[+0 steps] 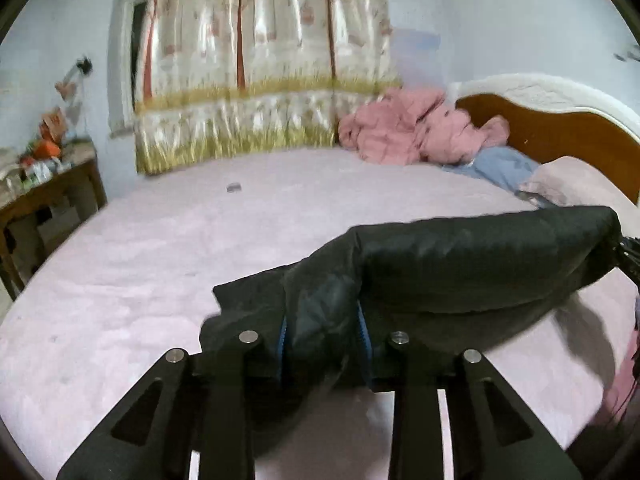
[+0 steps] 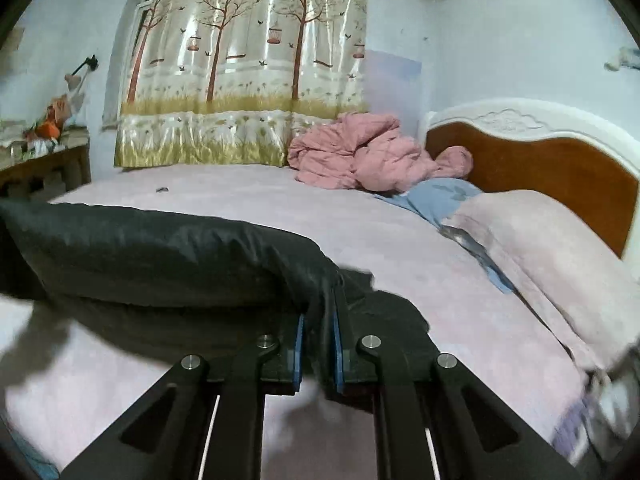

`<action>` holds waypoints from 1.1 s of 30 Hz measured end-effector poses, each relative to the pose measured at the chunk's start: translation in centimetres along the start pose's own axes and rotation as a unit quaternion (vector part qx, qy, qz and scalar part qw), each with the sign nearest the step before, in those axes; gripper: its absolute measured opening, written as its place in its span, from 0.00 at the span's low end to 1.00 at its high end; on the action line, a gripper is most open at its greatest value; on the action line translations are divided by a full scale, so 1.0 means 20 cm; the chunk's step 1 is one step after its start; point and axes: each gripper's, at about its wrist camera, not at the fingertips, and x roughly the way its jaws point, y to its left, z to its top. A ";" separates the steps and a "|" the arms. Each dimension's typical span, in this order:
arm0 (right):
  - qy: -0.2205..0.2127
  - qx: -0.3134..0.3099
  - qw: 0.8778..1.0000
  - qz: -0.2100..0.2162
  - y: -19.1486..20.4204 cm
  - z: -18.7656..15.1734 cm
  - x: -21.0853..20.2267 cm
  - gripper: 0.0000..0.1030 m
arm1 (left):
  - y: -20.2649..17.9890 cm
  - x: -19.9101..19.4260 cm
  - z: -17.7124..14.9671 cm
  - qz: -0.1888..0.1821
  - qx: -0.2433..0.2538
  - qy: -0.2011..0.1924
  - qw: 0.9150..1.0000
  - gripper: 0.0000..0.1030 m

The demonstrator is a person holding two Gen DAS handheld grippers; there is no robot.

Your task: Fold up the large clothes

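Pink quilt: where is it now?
Pink quilt lies bunched at the bed's far side, between curtain and headboard, behind the blue cloth; upper centre in both views.

Location: a home bedroom. Indicators — a bed (image 2: 248,200) with a pink sheet and a carved wood-and-white headboard (image 2: 532,160), a pillow (image 2: 552,240), a crumpled pink quilt (image 2: 360,156), a tree-print curtain (image 2: 248,68) over the window, and a cluttered wooden side table (image 1: 48,188).
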 end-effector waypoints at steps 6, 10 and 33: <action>0.101 -0.056 0.993 0.002 0.11 0.17 0.58 0.10 | 0.06 0.53 0.15 0.001 0.037 0.128 0.991 0.29; 0.162 -0.040 0.986 0.028 0.12 0.16 0.87 0.10 | 0.09 0.76 0.16 -0.011 0.039 0.171 0.984 0.35; -0.023 -0.004 0.999 -0.038 -0.03 0.11 0.36 0.83 | 0.37 0.18 -0.01 0.005 -0.060 -0.036 0.998 1.00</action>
